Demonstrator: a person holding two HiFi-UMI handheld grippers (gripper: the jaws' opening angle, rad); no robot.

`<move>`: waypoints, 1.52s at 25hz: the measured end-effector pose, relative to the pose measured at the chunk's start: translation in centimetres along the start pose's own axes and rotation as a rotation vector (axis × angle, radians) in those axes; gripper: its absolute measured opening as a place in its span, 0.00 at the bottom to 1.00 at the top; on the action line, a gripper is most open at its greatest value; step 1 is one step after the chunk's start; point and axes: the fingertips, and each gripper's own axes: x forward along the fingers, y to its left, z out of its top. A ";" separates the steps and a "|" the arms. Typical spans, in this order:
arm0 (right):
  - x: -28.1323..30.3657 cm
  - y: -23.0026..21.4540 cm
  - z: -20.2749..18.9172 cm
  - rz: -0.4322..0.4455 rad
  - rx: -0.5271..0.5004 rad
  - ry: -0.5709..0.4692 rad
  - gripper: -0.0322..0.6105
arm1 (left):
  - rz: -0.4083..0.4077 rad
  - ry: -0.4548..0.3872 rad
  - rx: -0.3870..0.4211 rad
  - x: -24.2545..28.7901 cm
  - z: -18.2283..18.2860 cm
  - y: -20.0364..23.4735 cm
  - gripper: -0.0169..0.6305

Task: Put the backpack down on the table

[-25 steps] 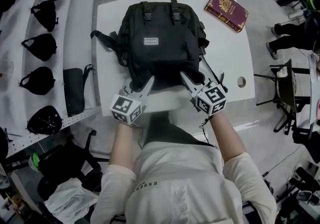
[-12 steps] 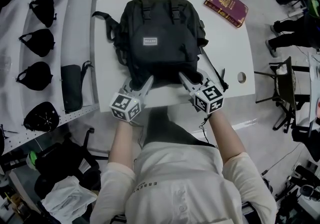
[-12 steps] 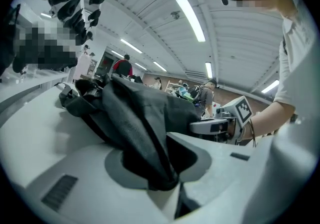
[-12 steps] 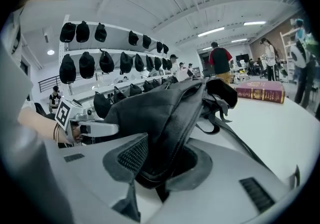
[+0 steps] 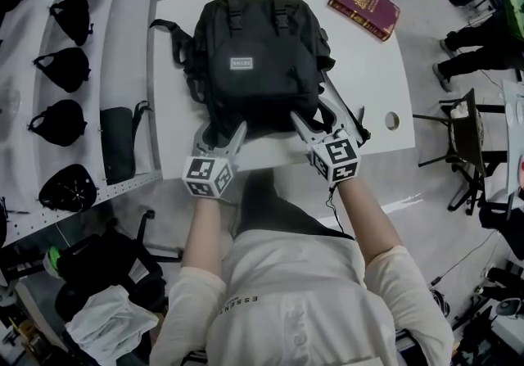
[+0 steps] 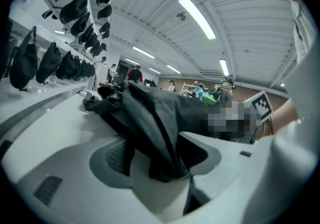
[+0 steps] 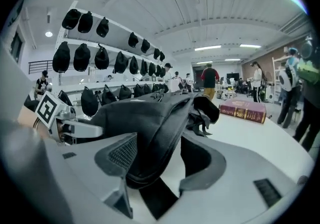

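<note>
Black backpack (image 5: pixel 258 61) lies flat on the white surface (image 5: pixel 368 86), front panel w/ small label facing up. Its top handle points to the far edge and its bottom end is toward the near edge. It sits left of centre. 1 strap loops out past its left side, and thin straps trail off its right side toward a round hole (image 5: pixel 392 120) in the surface.

L tongs (image 5: pixel 221 133) are at the pack's near left corner. Jaws are opening and already wide. A fold of the bottom fabric hangs btwn them, w/ a gap showing on 1 side, so no clamp.

R tongs (image 5: pixel 315 120) are at the near right corner, same story. Jaws are opening and wide, and the padded bottom edge is btwn them. It lies against 1 pad but is clear of the other.

Both tongs point away from the person, tilted a bit down, each w/ its marker cube on the near side.

Maroon book (image 5: pixel 364 6) lies at the far right corner, well apart from the pack. Shelves at far left carry a row of black caps (image 5: pixel 59 123). A chair (image 5: pixel 463 143) stands right of the surface.
</note>
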 end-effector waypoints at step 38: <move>-13.9 7.9 13.9 0.125 -0.106 -0.300 0.07 | -0.048 -0.223 0.266 -13.2 16.2 -11.9 0.03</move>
